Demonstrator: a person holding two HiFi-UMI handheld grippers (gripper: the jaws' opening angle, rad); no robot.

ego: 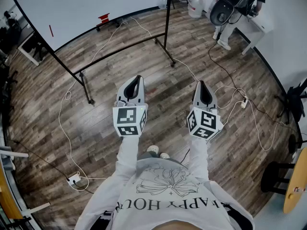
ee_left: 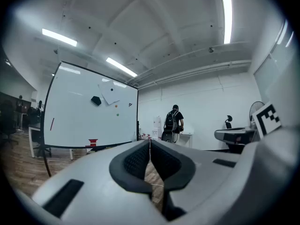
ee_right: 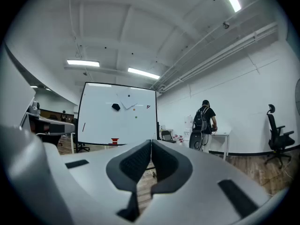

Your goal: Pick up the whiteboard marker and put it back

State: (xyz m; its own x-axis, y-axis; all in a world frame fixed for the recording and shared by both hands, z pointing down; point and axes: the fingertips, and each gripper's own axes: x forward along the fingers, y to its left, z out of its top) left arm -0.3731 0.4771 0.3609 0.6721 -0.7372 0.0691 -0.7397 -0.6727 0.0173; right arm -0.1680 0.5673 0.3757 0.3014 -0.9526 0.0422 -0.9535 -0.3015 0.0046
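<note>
Well ahead of clenched left tongs (ego: 137,79) and right tongs (ego: 203,84), marker (ego: 50,30) clings to whiteboard (ego: 86,4).

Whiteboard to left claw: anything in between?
Little. In the head view, between the left claw and the whiteboard there is only wood floor, a loose white cable and the board's black stand bar.

Open floor (ego: 43,104) ahead, whiteboard stand (ego: 120,52) beyond, cables (ego: 59,121) underfoot
</note>
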